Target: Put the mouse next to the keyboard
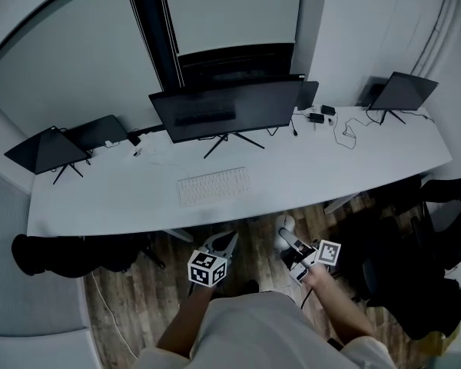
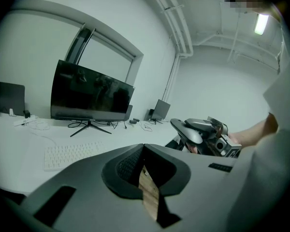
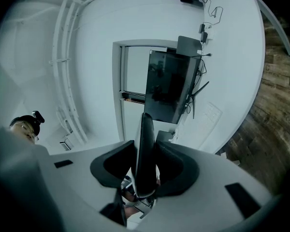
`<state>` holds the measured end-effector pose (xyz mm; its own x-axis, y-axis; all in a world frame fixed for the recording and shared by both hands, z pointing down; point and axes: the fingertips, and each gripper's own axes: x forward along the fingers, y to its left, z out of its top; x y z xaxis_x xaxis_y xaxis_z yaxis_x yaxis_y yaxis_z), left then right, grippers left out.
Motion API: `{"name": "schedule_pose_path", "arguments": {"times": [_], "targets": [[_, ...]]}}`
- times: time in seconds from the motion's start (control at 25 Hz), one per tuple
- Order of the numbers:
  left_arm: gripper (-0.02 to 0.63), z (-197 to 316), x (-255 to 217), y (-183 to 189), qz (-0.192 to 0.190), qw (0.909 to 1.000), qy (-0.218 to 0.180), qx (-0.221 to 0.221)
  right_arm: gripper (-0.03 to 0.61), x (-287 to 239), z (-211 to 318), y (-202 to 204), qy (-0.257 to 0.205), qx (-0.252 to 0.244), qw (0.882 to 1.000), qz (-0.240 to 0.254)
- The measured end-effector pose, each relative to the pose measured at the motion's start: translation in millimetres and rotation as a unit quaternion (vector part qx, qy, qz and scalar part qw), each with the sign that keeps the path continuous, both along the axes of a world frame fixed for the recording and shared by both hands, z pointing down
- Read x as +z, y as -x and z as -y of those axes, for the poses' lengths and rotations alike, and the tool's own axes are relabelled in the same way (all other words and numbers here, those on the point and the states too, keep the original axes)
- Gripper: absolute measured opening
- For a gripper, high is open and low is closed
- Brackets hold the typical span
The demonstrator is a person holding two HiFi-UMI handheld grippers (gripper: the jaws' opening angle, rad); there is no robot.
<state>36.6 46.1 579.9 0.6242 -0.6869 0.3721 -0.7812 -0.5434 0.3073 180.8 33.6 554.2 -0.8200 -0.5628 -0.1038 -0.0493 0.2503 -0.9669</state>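
While the right tongs [image 1: 290, 246] stand clamped on the mouse [image 1: 283, 231] at lower centre-right of the head view, over the floor [image 1: 138, 298] and short of the tabletop [image 1: 100, 198], the left tongs [image 1: 224, 243] are pressed together, empty, below the keyboard [image 1: 213, 185].

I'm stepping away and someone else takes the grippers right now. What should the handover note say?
Left gripper: shut, empty, short of the desk.
Right gripper: shut on the mouse, in the air, also short of the desk.
Keyboard: on the desk, in front of the middle monitor.
Done: mouse is in the grip.
Left: set it down beside the keyboard, then let go.
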Motion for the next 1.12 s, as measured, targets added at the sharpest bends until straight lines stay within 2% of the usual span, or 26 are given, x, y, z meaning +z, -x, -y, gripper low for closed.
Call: {"name": "schedule_pose_path", "arguments": {"times": [0.6, 1.12], "targets": [[0.017, 23, 8, 3, 0.009, 0.9998, 0.017, 0.0, 0.15, 15, 26, -4, 0.018, 0.004, 1.0, -0.002], [0.017, 113, 11, 12, 0.002, 0.9994, 0.014, 0.031, 0.15, 27, 98, 8, 0.021, 0.027, 0.999, -0.018]]}}
